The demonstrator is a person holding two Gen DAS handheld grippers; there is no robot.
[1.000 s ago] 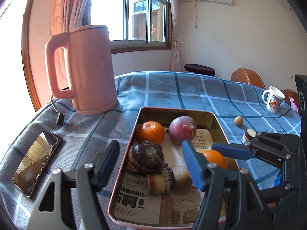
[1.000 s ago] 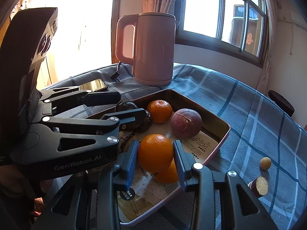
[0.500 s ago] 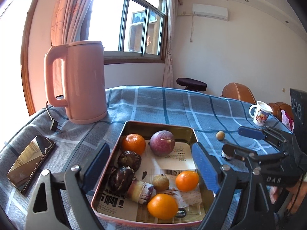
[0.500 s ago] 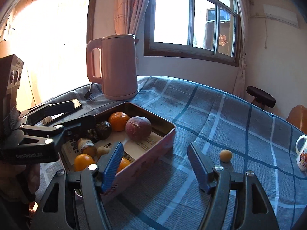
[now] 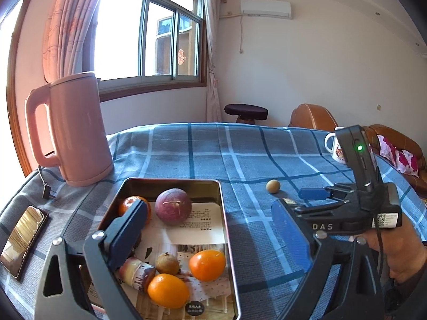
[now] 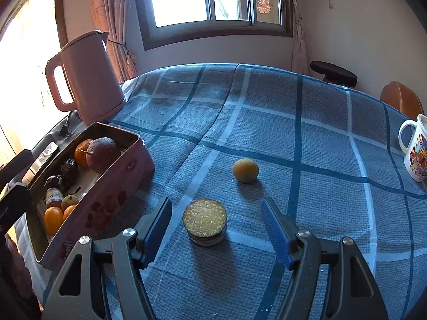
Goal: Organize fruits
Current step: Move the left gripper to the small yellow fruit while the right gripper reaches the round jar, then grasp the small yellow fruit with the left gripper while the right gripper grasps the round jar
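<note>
Right gripper (image 6: 216, 229) spread wide over the blue checked cloth (image 6: 307, 122), nothing pinched; a cut stub (image 6: 205, 221) standing between the blue pads, clear of both. Stub short and round, bark dark, pale yellow cut face up, long axis upright. Just beyond it a small round tan fruit (image 6: 245, 170), apart from the stub, no axis to tell.

Left gripper (image 5: 208, 229) spread wider, jaws lately opening further, nothing pressed between them; hanging above the tin (image 5: 225, 229) and its right rim. Tin long axis running away from the left camera toward the pink kettle (image 5: 77, 130).

Inside the tin, on printed paper: a purple round fruit (image 5: 173, 207) at the far end, stem lying sideways; beside it an orange (image 5: 126, 205), half hidden by the left pad. Nearer: two more oranges (image 5: 207, 264), a small brown fruit (image 5: 167, 263), and a cane piece (image 5: 136, 272) lying flat, long axis slanting, cut end toward the near right. Dark fruits visible from the right wrist view by the tin's far wall (image 6: 70, 166).

Phone (image 5: 22, 238) flat at the left edge of the cloth. Mug (image 6: 415, 149) at far right.
</note>
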